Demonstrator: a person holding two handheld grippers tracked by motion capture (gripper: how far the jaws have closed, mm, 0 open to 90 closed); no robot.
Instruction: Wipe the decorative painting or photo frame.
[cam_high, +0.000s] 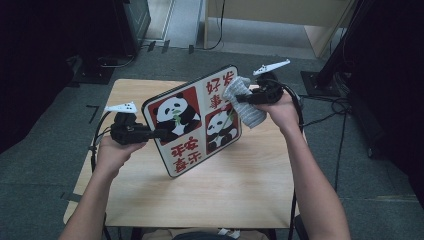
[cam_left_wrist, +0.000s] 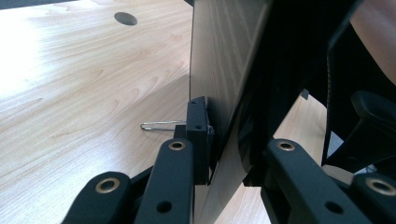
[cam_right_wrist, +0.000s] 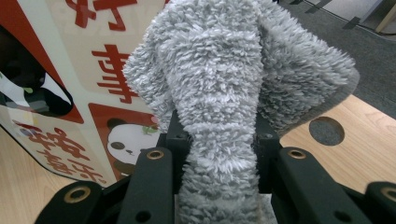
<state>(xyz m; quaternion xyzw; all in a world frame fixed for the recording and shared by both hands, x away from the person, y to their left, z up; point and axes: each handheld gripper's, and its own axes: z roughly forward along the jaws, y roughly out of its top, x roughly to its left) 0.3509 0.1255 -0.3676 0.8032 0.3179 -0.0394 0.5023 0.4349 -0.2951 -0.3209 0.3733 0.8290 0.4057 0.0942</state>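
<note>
Both your forearms enter from 6 o'clock. Left gripper (cam_high: 162, 134) clamps the panda board (cam_high: 192, 120) tilted at its 9 o'clock edge. Right gripper (cam_high: 240, 98) pinches the grey cloth (cam_high: 246, 102) against its 1 o'clock corner.

1. The right gripper (cam_right_wrist: 218, 140) is clamping its two black jaws on a fluffy grey microfibre cloth (cam_right_wrist: 219, 79)
2. The cloth is bunching upward above the jaws and lying against a glossy panda-printed board with red characters (cam_right_wrist: 70, 93)
3. A light wooden table with a round cable hole (cam_right_wrist: 369, 154) is showing at right
</note>
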